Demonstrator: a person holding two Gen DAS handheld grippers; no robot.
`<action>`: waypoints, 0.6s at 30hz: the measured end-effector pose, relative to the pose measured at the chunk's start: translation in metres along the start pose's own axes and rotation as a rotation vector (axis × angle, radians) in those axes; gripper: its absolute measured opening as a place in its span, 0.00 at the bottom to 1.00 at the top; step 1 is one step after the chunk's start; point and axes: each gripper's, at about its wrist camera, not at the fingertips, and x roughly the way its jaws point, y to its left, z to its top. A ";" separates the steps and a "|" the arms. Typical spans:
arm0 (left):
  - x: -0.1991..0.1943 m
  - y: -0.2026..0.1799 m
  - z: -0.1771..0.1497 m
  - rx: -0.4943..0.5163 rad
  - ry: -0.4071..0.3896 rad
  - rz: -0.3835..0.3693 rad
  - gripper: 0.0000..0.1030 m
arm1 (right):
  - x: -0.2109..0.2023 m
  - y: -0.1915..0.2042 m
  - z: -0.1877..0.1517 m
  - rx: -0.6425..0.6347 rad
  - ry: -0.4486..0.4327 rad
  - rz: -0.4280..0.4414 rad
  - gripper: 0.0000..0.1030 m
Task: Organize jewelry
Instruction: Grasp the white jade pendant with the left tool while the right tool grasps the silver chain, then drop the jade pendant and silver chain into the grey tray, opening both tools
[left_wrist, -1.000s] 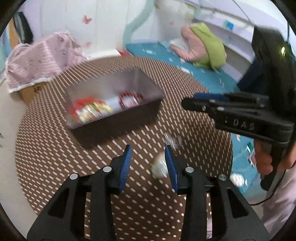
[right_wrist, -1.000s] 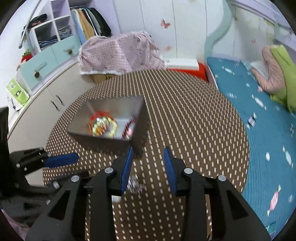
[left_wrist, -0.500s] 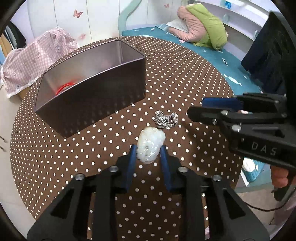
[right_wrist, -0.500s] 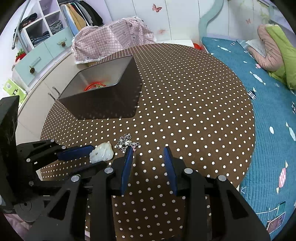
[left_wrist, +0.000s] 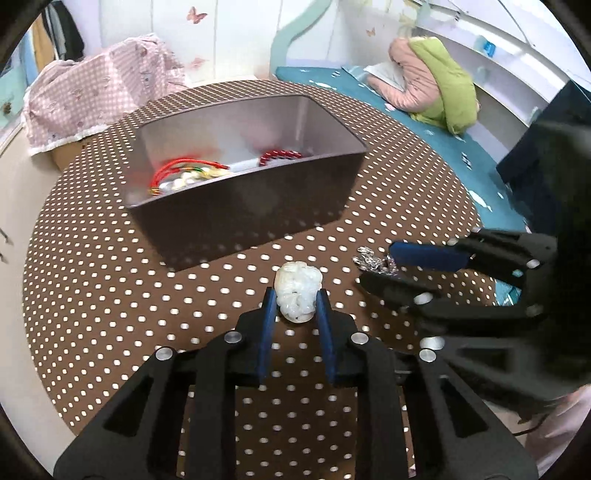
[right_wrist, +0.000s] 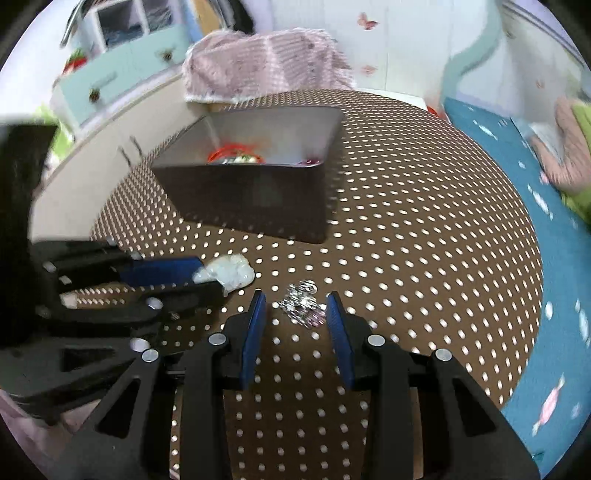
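Note:
My left gripper (left_wrist: 295, 299) is shut on a white jade pendant (left_wrist: 297, 290), held just above the dotted brown table (left_wrist: 92, 295). The pendant also shows in the right wrist view (right_wrist: 231, 273). My right gripper (right_wrist: 297, 308) is open, its blue pads on either side of a small silver chain (right_wrist: 301, 302) lying on the table; the chain also shows in the left wrist view (left_wrist: 373, 261). A dark metal box (left_wrist: 240, 206) behind holds a red cord bracelet (left_wrist: 177, 173) and red beads (left_wrist: 279, 155).
The round table's edge is close on my right, with a teal bedspread (right_wrist: 554, 221) beyond. A pink checked cloth (left_wrist: 96, 96) covers something behind the box. Pale cabinets (right_wrist: 110, 122) stand at the left.
My left gripper closed on the jade pendant and lifted it slightly. My right gripper moved down and forward so its open pads now flank the silver chain.

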 end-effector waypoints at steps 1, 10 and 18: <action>0.000 0.003 0.000 -0.009 -0.002 0.000 0.21 | 0.001 0.005 0.000 -0.024 -0.005 -0.009 0.29; -0.011 0.015 -0.007 -0.037 -0.027 -0.007 0.21 | 0.006 0.000 -0.001 -0.013 -0.009 0.014 0.14; -0.026 0.020 -0.009 -0.055 -0.062 -0.010 0.20 | -0.014 -0.002 0.008 0.000 -0.051 0.008 0.13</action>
